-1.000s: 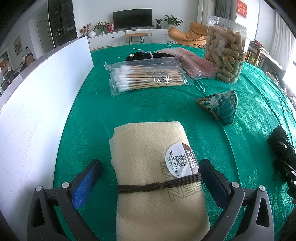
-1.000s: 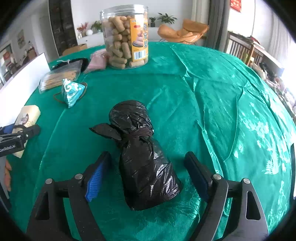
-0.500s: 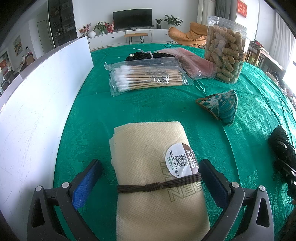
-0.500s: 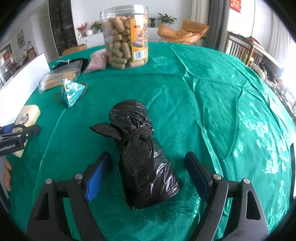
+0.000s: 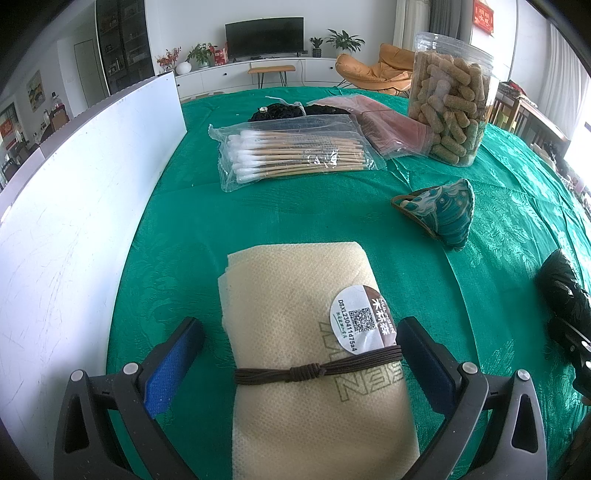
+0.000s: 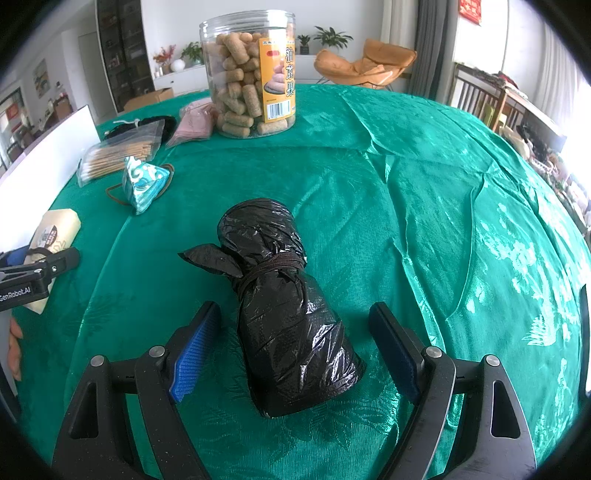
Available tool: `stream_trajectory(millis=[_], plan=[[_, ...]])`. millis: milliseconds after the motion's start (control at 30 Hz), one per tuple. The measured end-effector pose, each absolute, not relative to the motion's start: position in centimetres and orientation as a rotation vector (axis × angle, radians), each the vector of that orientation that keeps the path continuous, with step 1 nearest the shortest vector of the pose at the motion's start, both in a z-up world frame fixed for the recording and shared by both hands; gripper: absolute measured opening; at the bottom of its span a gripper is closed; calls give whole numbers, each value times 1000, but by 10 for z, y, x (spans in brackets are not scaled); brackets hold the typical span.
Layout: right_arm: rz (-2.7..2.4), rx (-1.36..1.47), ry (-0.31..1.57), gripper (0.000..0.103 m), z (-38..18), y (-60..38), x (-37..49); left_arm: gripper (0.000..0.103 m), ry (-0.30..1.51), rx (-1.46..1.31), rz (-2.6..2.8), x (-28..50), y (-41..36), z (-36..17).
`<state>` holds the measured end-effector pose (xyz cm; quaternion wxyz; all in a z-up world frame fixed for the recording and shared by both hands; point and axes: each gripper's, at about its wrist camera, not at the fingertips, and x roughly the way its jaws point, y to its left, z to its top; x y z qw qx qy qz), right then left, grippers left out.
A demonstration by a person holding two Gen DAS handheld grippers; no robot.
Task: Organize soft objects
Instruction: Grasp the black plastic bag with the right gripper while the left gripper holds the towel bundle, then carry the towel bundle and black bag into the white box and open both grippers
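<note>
Sticker [image 5: 364, 319] code "DSXL230411G7544"

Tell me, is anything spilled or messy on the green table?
Nothing is spilled. The green tablecloth is wrinkled, and a loose flap sticks out sideways from the tied black plastic bag. The snack jar stands upright.

Bright lounge: television [image 5: 264, 36], orange armchair [image 5: 373, 72].

The cream roll [image 5: 314, 354] runs off the bottom edge in the left view. The black bag [image 5: 563, 291] is cut by the right edge there. A dark pouch [image 5: 291, 110] hides behind the swabs [image 5: 295, 151].
</note>
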<state>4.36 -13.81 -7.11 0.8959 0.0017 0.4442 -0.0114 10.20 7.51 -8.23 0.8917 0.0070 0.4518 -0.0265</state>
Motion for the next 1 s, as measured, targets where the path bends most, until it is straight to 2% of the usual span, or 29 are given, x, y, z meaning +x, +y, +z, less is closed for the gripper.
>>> stream_trajectory(millis=[333, 467, 500, 533, 567, 600, 667, 833, 1000], plan=[[-19, 4, 928, 85, -72, -139, 42, 103, 938, 15, -53, 101, 75, -82], [33, 27, 1095, 85, -64, -141, 57, 103, 1021, 26, -74, 106, 74, -80], [54, 48, 1111, 81, -61, -142, 60, 99, 1042, 27, -80, 107, 73, -79], [74, 67, 1119, 53, -57, -143, 63, 92, 1042, 29, -84, 106, 72, -77], [73, 51, 1136, 41, -56, -143, 65, 63, 1015, 32, -93, 100, 72, -73], [73, 47, 1141, 40, -54, -144, 66, 55, 1011, 45, -103, 99, 70, -69], [84, 77, 1131, 39, -46, -146, 62, 46, 1009, 19, -136, 96, 72, -64], [158, 176, 1059, 39, -10, -137, 42, 45, 989, -173, -227, 74, 88, -37], [314, 175, 978, 39, 47, -78, 37, 45, 890, -287, -271, 41, 127, 24]])
